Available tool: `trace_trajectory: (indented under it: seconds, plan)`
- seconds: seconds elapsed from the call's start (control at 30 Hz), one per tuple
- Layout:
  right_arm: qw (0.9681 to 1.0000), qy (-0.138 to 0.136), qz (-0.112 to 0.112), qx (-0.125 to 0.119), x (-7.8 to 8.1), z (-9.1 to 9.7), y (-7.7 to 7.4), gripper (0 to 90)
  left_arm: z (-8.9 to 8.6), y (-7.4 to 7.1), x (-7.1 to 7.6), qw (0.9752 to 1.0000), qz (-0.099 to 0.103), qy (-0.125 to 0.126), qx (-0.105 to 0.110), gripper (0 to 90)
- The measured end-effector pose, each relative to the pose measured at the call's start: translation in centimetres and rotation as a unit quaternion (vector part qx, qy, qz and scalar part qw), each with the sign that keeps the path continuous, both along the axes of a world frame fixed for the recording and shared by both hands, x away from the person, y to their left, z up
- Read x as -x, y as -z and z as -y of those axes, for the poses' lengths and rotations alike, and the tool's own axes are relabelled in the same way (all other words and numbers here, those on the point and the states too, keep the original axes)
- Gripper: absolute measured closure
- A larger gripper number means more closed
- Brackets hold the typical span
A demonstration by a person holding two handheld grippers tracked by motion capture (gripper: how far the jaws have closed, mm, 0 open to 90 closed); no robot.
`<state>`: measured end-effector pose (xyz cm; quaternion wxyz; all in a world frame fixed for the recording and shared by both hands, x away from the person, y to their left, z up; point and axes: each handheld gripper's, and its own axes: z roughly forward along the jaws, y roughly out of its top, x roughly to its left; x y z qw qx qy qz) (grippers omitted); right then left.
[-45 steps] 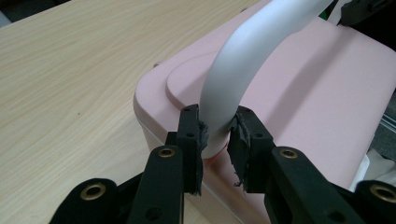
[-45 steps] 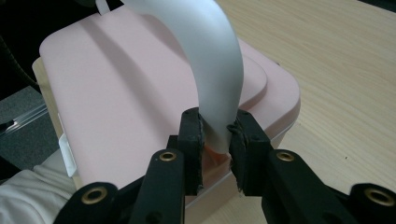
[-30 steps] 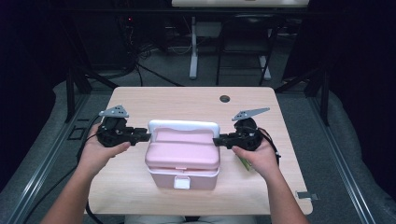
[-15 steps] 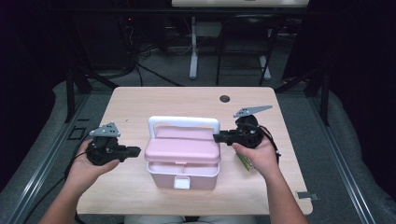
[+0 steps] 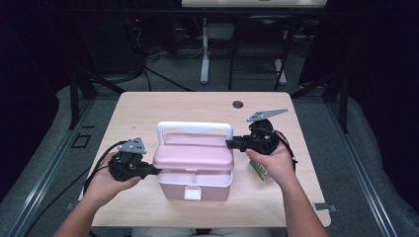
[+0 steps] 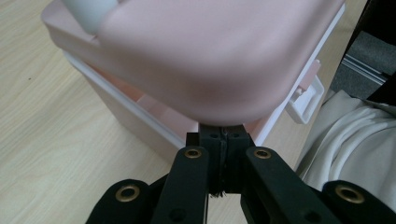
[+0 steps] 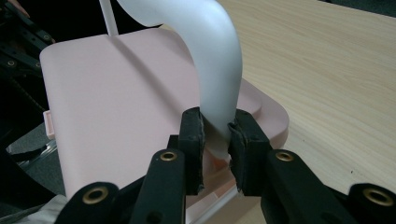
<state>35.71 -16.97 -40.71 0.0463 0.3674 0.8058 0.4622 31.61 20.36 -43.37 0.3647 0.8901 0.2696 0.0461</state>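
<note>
- The pale pink plastic storage box (image 5: 195,168) sits mid-bench on the light wooden bench (image 5: 148,106), its white clasp (image 5: 192,193) facing the person, and the lid is lifted at a slant so the white rim of the base shows underneath.
- Right gripper (image 5: 231,143) – its jaws are nearly closed and pinch the lower end of the white curved plastic carry handle (image 7: 212,60), seen clearly in the right gripper view; that grip looks meant to steady the lid from above while the other hand works.
- Left gripper (image 5: 156,171) – its jaws have just been closing and now meet pad to pad with nothing between them; in the left gripper view the tip is tucked right under the rounded corner of the pink lid (image 6: 205,51).
- Why shut? Closed jaws make a slim wedge – my read is that it slips beneath the lid's edge to prise or prop it up instead of gripping it.
- A green-and-white packet (image 5: 260,170) lies on the bench just beside the right hand (image 5: 272,163), partly hidden by it.
- The left hand (image 5: 106,182) sits low near the bench edge, cable trailing off.
</note>
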Motion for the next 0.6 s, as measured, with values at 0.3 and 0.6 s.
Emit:
trace_trajectory:
  seconds: [0.3, 0.6]
  plan:
    - [1.0, 0.001, 0.002, 0.002, 0.1, 0.0, 0.1, 74.9, 0.7, -0.1, -0.1, 1.0, -0.002, 0.007, 0.004, 89.7]
    - [0.9996, 0.024, 0.015, 0.005, 1.0, 1.3, 0.2, 73.8, 0.8, -0.6, -0.4, 1.0, 0.001, 0.004, 0.002, 89.7]
